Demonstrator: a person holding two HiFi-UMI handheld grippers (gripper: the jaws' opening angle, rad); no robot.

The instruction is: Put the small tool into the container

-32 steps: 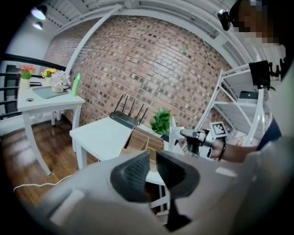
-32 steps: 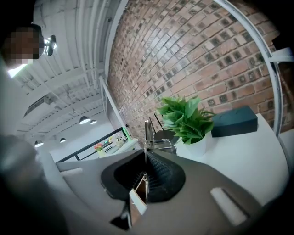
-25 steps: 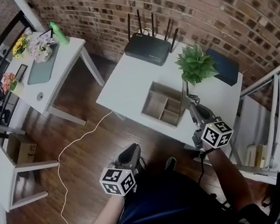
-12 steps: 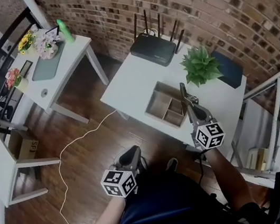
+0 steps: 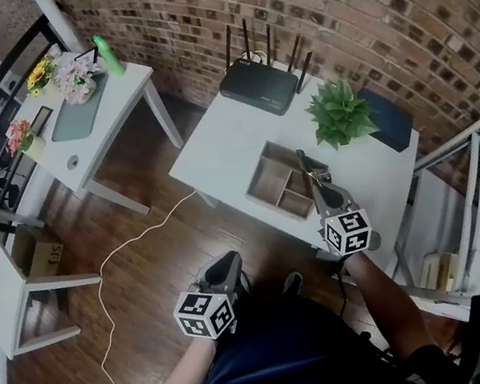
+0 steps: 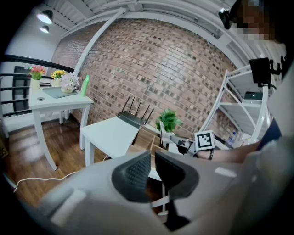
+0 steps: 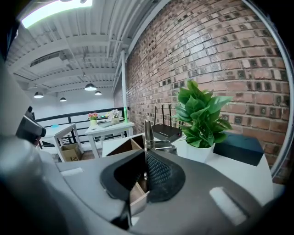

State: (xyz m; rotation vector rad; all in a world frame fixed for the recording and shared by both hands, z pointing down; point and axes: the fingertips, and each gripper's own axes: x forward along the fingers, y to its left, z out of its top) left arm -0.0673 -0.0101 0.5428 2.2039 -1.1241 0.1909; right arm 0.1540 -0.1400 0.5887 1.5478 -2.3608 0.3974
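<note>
A thin metal tool [image 5: 301, 164] sticks up from my right gripper [image 5: 313, 184], which is shut on it. In the right gripper view its blade [image 7: 148, 131] rises straight from between the closed pads. The gripper hangs over the right side of the wooden divided container [image 5: 257, 174], which stands on the white table [image 5: 214, 150]. The container's compartments [image 7: 121, 148] lie just beyond and left of the jaws. My left gripper [image 5: 226, 265] is low by the person's lap, off the table. Its jaws are nearly together with nothing between them.
A black router [image 5: 260, 86] with antennas stands at the table's far edge. A potted green plant [image 5: 339, 112] and a dark blue box [image 5: 386, 119] sit right of the container. A second white table [image 5: 92, 107] with flowers is at the left. A white cable [image 5: 130, 247] lies on the wooden floor.
My right gripper has carried the tool leftward, from beside the plant to above the container's right side. The left gripper has stayed where it was.
</note>
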